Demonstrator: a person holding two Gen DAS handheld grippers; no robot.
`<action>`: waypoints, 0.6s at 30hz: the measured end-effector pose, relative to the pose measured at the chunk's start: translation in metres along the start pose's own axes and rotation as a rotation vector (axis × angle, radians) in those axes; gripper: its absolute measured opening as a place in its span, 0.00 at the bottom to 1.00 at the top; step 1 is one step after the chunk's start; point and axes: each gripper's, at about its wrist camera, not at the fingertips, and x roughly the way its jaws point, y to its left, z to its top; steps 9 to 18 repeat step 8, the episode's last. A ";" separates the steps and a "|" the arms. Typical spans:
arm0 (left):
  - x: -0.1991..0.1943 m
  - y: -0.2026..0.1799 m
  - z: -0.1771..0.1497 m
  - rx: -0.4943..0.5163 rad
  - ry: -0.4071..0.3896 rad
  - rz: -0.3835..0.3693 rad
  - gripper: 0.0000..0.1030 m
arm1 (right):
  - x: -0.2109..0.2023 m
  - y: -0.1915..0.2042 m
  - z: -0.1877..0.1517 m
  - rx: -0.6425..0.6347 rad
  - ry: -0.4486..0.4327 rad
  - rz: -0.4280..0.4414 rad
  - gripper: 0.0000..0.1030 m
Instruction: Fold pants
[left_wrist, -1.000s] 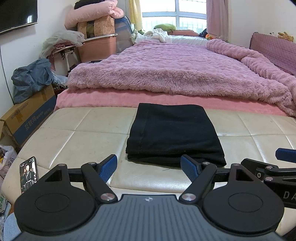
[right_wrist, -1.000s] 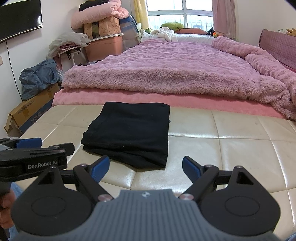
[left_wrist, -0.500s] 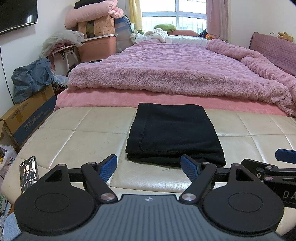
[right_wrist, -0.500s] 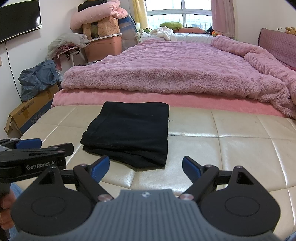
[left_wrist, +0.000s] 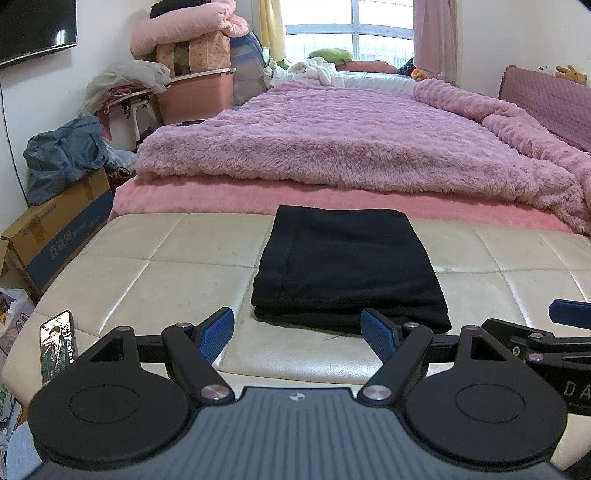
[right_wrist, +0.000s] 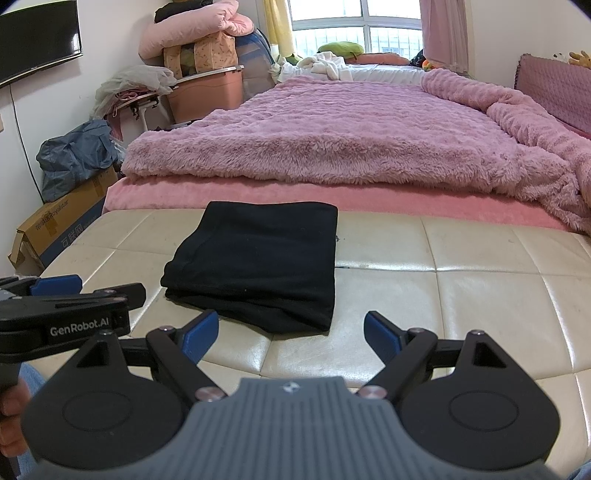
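The black pants (left_wrist: 347, 269) lie folded into a neat rectangle on the cream leather bench (left_wrist: 155, 280), close to the pink bed. My left gripper (left_wrist: 298, 332) hovers open just short of the stack's near edge, nothing between its blue pads. In the right wrist view the pants (right_wrist: 258, 258) sit ahead and to the left. My right gripper (right_wrist: 291, 334) is open and empty, near the stack's front right corner. The left gripper's body (right_wrist: 66, 314) shows at the left edge of that view.
A phone (left_wrist: 58, 341) lies on the bench's near left corner. The bed with a fluffy pink blanket (left_wrist: 351, 147) borders the far side. Cardboard boxes (left_wrist: 55, 232), bags and a storage bin crowd the floor at the left. Bare bench (right_wrist: 480, 295) extends to the right.
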 end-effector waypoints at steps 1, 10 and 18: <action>0.000 0.001 0.000 -0.001 -0.001 0.000 0.89 | 0.000 0.000 0.000 0.001 0.000 0.001 0.80; -0.003 -0.001 -0.001 -0.002 -0.008 -0.006 0.89 | 0.001 0.000 -0.001 0.007 0.005 0.002 0.80; -0.003 -0.001 -0.001 -0.002 -0.008 -0.006 0.89 | 0.001 0.000 -0.001 0.007 0.005 0.002 0.80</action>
